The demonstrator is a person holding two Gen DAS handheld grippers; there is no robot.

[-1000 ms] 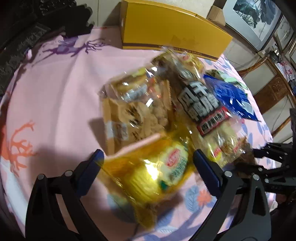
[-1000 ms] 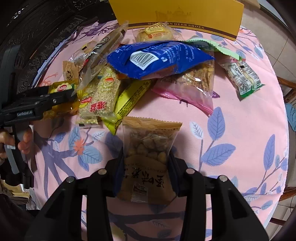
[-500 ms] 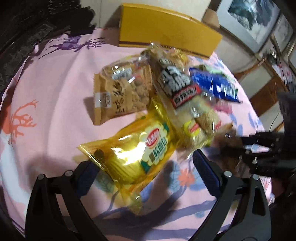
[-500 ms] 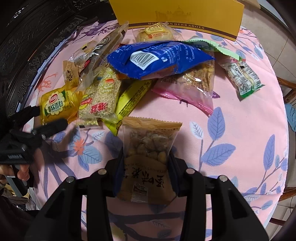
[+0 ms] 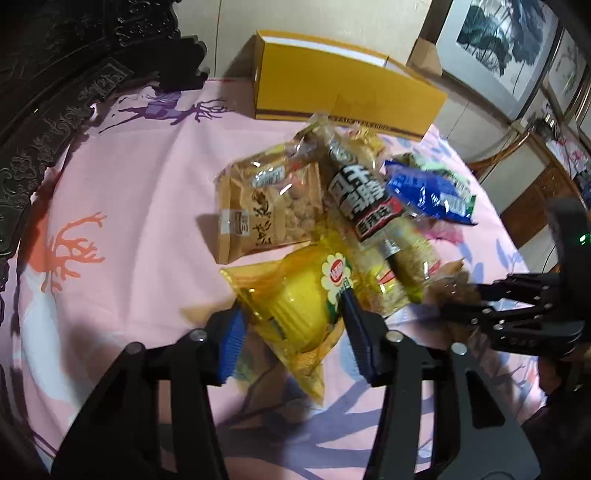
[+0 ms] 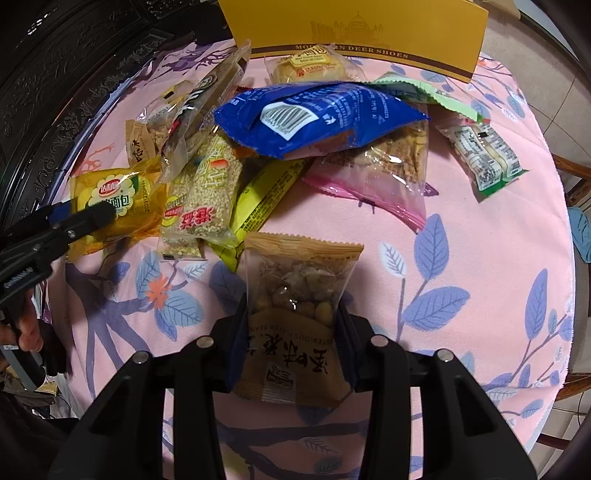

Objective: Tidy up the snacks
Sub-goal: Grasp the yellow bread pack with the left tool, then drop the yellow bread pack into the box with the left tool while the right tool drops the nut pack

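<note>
A heap of snack packets lies on the pink tablecloth [image 6: 461, 258]. At its near left edge lies a yellow bread packet [image 5: 299, 291]. My left gripper [image 5: 291, 325] has its jaws closing on that packet, and both pads touch its sides. The right wrist view shows the same yellow bread packet [image 6: 114, 199] with the left gripper [image 6: 85, 218] on it. My right gripper [image 6: 291, 325] is shut on a tan peanut packet [image 6: 295, 288], held just above the cloth in front of the heap. Its fingertips [image 5: 454, 295] reach in from the right in the left wrist view.
A long yellow shoe box [image 6: 351, 29] stands along the table's far edge. The heap holds a blue bag [image 6: 314, 114], a sesame bar [image 6: 207, 192], a pink-edged bag [image 6: 373, 177] and a second tan peanut packet [image 5: 266, 218]. A green-edged packet [image 6: 484, 155] lies apart at the right. Dark carved furniture borders the left.
The left jaws went from wide apart to narrow around the yellow bread packet, and that gripper pulled back a little from the heap. The right gripper and its peanut packet did not move.
</note>
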